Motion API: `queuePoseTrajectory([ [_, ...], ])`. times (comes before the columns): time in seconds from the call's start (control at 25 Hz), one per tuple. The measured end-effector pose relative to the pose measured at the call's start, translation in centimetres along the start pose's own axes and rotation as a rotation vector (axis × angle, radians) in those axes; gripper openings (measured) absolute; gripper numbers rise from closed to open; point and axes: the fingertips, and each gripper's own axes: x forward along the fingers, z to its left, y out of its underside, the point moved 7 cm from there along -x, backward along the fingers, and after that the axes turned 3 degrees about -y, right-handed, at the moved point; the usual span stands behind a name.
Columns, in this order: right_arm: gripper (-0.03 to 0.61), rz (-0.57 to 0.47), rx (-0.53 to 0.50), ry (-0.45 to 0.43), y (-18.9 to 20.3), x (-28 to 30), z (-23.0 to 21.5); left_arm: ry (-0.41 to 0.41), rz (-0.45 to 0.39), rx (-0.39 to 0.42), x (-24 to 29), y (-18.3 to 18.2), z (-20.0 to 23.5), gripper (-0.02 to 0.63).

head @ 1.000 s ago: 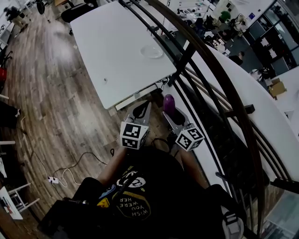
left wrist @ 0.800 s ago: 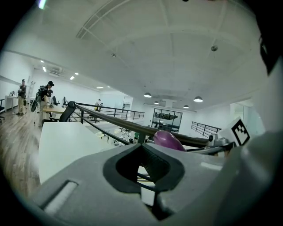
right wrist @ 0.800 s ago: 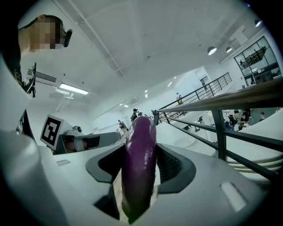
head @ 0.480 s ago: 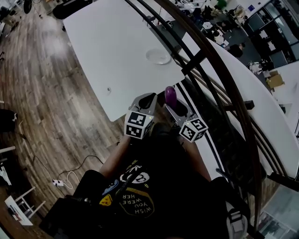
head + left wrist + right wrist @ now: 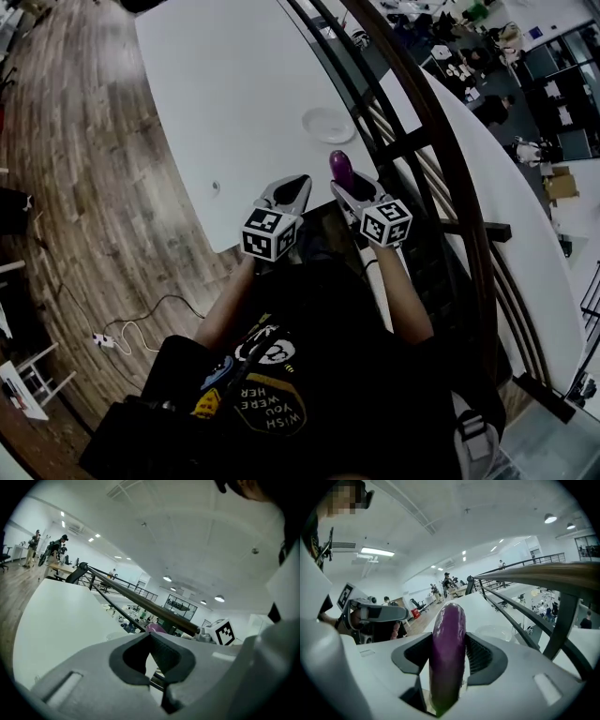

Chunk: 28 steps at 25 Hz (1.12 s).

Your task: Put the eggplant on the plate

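Observation:
My right gripper (image 5: 343, 184) is shut on a purple eggplant (image 5: 339, 165), which stands upright between the jaws (image 5: 449, 653) and sticks out past the tips. The gripper hovers at the near edge of the white table (image 5: 234, 84). A pale round plate (image 5: 328, 124) lies on the table just beyond the eggplant and looks empty; it also shows past the right jaw (image 5: 497, 632). My left gripper (image 5: 296, 182) hangs beside the right one, a little to its left, its pads meeting at the tips (image 5: 150, 634) with nothing between them.
A dark handrail with slanted bars (image 5: 441, 141) runs along the table's right side, close to the right gripper. A small dark object (image 5: 215, 186) sits near the table's front edge. Wooden floor with a loose cable (image 5: 141, 337) lies to the left.
Both grippers have moved forward and somewhat down, up to the table's near edge. The plate is now closer to the eggplant. The right gripper still grips the eggplant.

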Motion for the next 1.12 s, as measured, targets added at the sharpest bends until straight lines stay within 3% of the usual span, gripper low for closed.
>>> queuePoseTrajectory([
  [0.16, 0.221, 0.152, -0.142, -0.025, -1.4, 4.6, -6.1, -0.088, 0.062, 0.055, 4.6, -0.7, 1.9, 0.005],
  [0.44, 0.222, 0.514, -0.465, -0.081, -0.6, 16.3, -14.0, -0.206, 0.104, 0.05, 7.2, -1.7, 5.4, 0.005],
  [0.6, 0.222, 0.681, -0.696, -0.158, -0.3, 21.2, -15.2, -0.256, 0.103, 0.021, 6.4, -1.4, 6.0, 0.005],
  [0.68, 0.222, 0.735, -0.747, -0.204, 0.1, 22.6, -15.3, -0.261, 0.113, 0.019, 5.9, -1.0, 6.5, 0.005],
  [0.84, 0.226, 0.795, -0.728, -0.203, 1.7, 23.1, -16.2, -0.234, 0.131, 0.03, 4.8, -0.8, 6.9, 0.005],
  [0.88, 0.261, 0.782, -0.709, -0.187, 1.9, 22.9, -16.3, -0.226, 0.139, 0.035, 4.4, -0.8, 7.0, 0.005],
  [0.96, 0.321, 0.699, -0.638, -0.127, 1.6, 21.9, -16.3, -0.212, 0.148, 0.047, 3.6, -0.9, 7.3, 0.005],
  [1.12, 0.321, 0.429, -0.427, 0.027, 0.1, 17.0, -15.0, -0.193, 0.142, 0.058, 2.7, -0.8, 8.4, 0.005],
])
